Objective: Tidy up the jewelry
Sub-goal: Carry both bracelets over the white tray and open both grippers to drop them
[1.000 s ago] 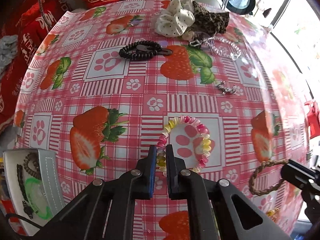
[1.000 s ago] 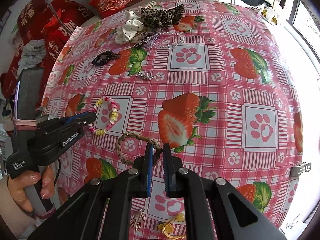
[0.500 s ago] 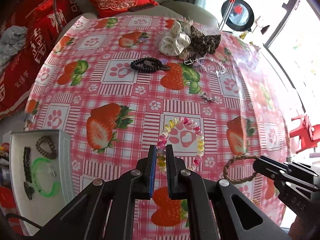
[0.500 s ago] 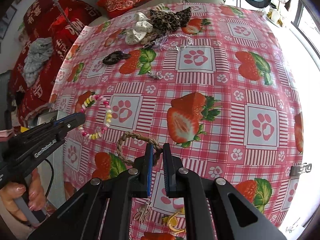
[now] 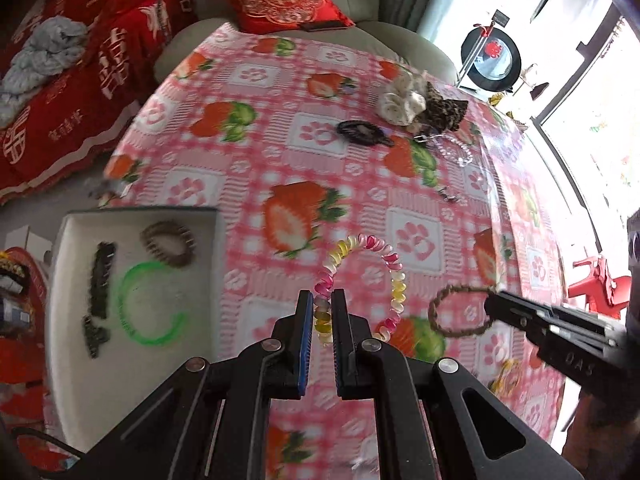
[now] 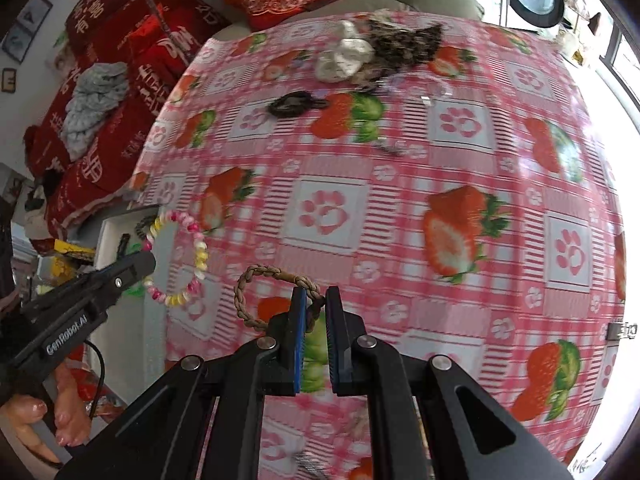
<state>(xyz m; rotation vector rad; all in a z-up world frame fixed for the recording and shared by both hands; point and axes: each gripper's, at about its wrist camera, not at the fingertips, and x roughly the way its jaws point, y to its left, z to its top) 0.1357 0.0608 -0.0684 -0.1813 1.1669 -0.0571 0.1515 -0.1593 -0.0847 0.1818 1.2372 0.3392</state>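
Observation:
My left gripper is shut on a pink-and-yellow coil bracelet, held in the air above the table's left edge; it also shows in the right wrist view. My right gripper is shut on a brown braided bracelet, lifted off the cloth; it also shows in the left wrist view. A white tray at the left holds a green ring, a brown bracelet and dark clips.
On the strawberry tablecloth lie a black coil hair tie, white and leopard scrunchies, a clear bead bracelet and a small metal piece. A red-covered sofa stands left. A yellow item lies near the front edge.
Both grippers have lifted and swung left with their bracelets. The white tray has come nearer to the left gripper, and the views are blurred by motion.

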